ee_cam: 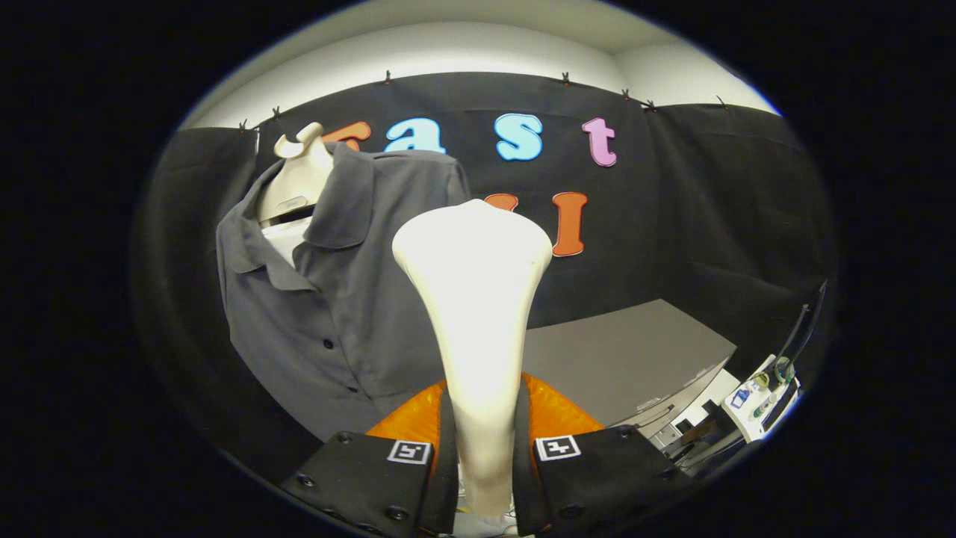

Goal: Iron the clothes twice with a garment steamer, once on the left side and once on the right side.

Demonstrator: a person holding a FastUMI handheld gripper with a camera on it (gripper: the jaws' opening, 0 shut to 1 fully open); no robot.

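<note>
**Steamer head held short of the shirt: the pass could miss the cloth**

The grey shirt (pixel 328 299) hangs on a mannequin (pixel 295 187) against the booth wall, beyond the fingers and to the left. The garment steamer (pixel 474 299) stands upright, its flared head apart from the fabric. The gripper (pixel 484 456) is clamped on its handle. A tilted or off-line sweep could skip one side, or the smooth handle could twist.

Even overhead light brightens the pale ceiling band (pixel 478 45); the cream plastic steamer head (pixel 473 254) glares slightly, and fisheye distortion bends the dim edges.
</note>
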